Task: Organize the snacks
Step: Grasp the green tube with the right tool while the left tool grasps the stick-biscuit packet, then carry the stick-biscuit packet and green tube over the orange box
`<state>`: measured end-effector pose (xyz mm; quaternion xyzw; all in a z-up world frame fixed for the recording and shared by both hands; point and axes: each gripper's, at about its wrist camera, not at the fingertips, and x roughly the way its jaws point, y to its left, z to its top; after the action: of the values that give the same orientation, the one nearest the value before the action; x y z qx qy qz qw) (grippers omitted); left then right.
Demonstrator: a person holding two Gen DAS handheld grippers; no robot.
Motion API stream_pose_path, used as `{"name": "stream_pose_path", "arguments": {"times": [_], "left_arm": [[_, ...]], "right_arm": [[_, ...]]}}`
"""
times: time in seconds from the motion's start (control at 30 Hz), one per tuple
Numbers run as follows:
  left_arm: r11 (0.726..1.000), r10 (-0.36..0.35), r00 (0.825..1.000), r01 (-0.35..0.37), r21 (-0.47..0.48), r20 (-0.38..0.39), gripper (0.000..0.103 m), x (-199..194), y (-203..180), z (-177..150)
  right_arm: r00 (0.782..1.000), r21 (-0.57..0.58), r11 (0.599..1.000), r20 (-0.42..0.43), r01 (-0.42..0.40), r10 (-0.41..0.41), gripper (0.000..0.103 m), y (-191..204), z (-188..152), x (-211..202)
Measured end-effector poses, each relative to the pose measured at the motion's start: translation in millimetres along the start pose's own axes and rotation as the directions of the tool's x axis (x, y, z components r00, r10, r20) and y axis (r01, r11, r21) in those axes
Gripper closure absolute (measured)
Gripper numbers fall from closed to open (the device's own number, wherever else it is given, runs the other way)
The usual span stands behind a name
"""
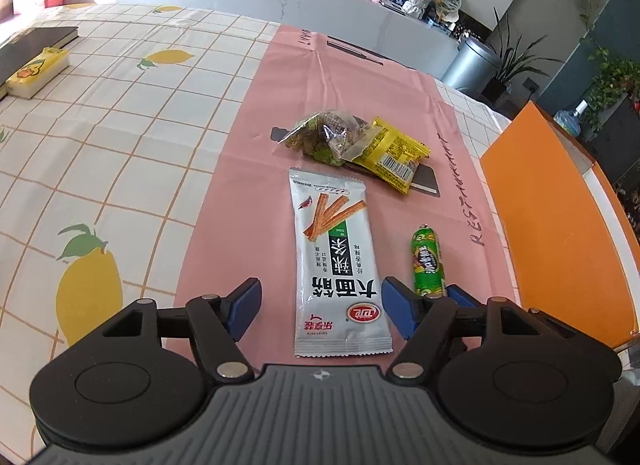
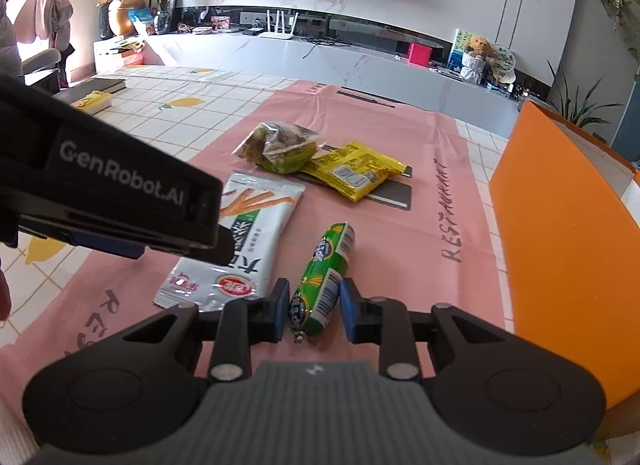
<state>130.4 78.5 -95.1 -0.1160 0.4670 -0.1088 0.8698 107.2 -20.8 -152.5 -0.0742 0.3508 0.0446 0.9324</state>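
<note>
A white spicy-strip packet (image 1: 338,265) lies on the pink mat (image 1: 248,137). My left gripper (image 1: 320,311) is open, its blue pads on either side of the packet's near end. A green sausage (image 1: 428,261) lies to its right. In the right wrist view, my right gripper (image 2: 314,311) is nearly closed around the green sausage's (image 2: 322,277) near end, pads close to or touching it. The white packet (image 2: 244,241) is partly hidden by the left gripper's body (image 2: 108,185). A clear bag of snacks (image 1: 324,137) and a yellow packet (image 1: 394,153) lie farther back.
An orange box (image 1: 560,225) stands at the mat's right edge. A yellow tissue pack (image 1: 36,71) and a dark book (image 1: 36,41) lie at the far left on the lemon-print tablecloth (image 1: 120,145).
</note>
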Motion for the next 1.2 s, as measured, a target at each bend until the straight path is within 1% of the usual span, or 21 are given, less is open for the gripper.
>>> {"name": "stream_pose_path", "arguments": {"times": [0.17,0.23,0.33,0.4,0.53,0.67,0.73,0.77,0.8,0.83,0.87,1.0,1.2], "left_arm": [[0.995,0.032,0.999,-0.031,0.089,-0.007,0.021,15.0,-18.0,9.6],[0.993,0.049,0.999,-0.049,0.111,-0.005,0.018,20.9,-24.3,13.1],[0.987,0.089,0.996,-0.086,0.135,-0.014,0.018,31.6,-31.7,17.0],[0.983,0.113,0.993,-0.11,0.15,-0.015,0.018,37.3,-34.6,18.3],[0.961,0.175,0.984,-0.173,0.214,0.008,0.018,42.9,-38.7,16.8],[0.949,0.188,0.982,-0.187,0.255,0.021,0.018,45.0,-42.1,14.0],[0.949,0.178,0.984,-0.178,0.258,0.025,0.023,45.7,-43.2,14.3],[0.949,0.176,0.984,-0.176,0.261,0.025,0.024,45.9,-43.3,14.9],[0.948,0.169,0.985,-0.17,0.27,0.026,0.029,45.5,-43.8,15.0],[0.947,0.164,0.986,-0.165,0.276,0.028,0.038,44.8,-44.0,14.7],[0.947,0.162,0.986,-0.164,0.277,0.03,0.04,44.0,-44.0,14.5],[0.953,0.159,0.987,-0.16,0.259,0.027,0.044,38.1,-39.6,10.3],[0.972,0.132,0.991,-0.133,0.194,0.016,0.048,23.4,-29.3,3.2]], "right_arm": [[0.999,0.031,0.999,-0.031,-0.035,0.036,0.077,-16.3,3.1,2.9],[0.998,0.045,0.998,-0.039,-0.039,0.041,0.077,-19.4,3.1,5.4],[0.998,0.049,0.998,-0.042,-0.043,0.045,0.077,-20.3,5.9,12.6],[0.999,0.041,0.998,-0.027,-0.038,0.04,0.072,-20.2,6.8,14.9],[0.999,0.058,0.997,-0.023,-0.046,0.048,0.072,-23.2,7.0,20.5],[0.998,0.09,0.994,-0.017,-0.058,0.059,0.072,-27.5,7.6,22.9],[0.998,0.095,0.994,-0.016,-0.058,0.06,0.073,-28.4,7.2,22.9],[0.998,0.097,0.994,-0.016,-0.056,0.058,0.075,-28.7,7.0,22.5],[0.998,0.101,0.994,-0.017,-0.052,0.054,0.081,-29.6,7.0,22.3],[0.999,0.107,0.993,-0.019,-0.047,0.049,0.083,-30.7,7.0,22.0],[0.998,0.119,0.992,-0.022,-0.05,0.053,0.083,-32.9,7.0,22.0],[0.998,0.151,0.987,-0.03,-0.057,0.062,0.083,-38.7,6.7,20.9],[0.997,0.141,0.988,-0.035,-0.064,0.069,0.083,-37.8,4.2,16.8]]}}
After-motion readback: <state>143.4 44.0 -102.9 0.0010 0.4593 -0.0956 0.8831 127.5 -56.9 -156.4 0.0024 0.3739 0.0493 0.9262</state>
